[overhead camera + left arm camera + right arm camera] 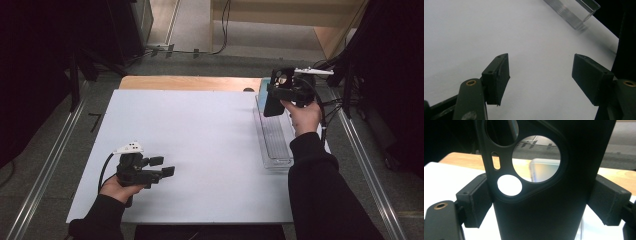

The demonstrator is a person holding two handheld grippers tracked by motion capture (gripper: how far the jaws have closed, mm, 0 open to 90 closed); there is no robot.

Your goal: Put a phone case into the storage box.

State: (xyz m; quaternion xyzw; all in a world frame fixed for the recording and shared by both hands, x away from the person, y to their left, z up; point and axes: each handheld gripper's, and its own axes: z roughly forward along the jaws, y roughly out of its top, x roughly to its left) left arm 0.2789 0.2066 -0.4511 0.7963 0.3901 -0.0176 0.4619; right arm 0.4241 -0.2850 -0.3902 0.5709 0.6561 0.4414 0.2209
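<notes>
A black phone case (pixel 273 104) with round camera cut-outs hangs upright above the far end of a clear plastic tray (pixel 276 146). My right gripper (pixel 276 91) is shut on it, and in the right gripper view both pads press the sides of the phone case (pixel 544 220) where my right gripper (pixel 543 202) holds it. At the near left of the white board (pixel 190 135), my left gripper (pixel 163 166) is open and points right. In the left gripper view my left gripper (pixel 541 75) has nothing between its jaws, and the tray (pixel 574 13) lies far ahead.
A light blue object (pixel 262 92) lies just behind the tray's far end. The white board rests on a wooden table (pixel 190 82). Metal rails (pixel 45 170) run along both sides, and dark stands and cables are at the back.
</notes>
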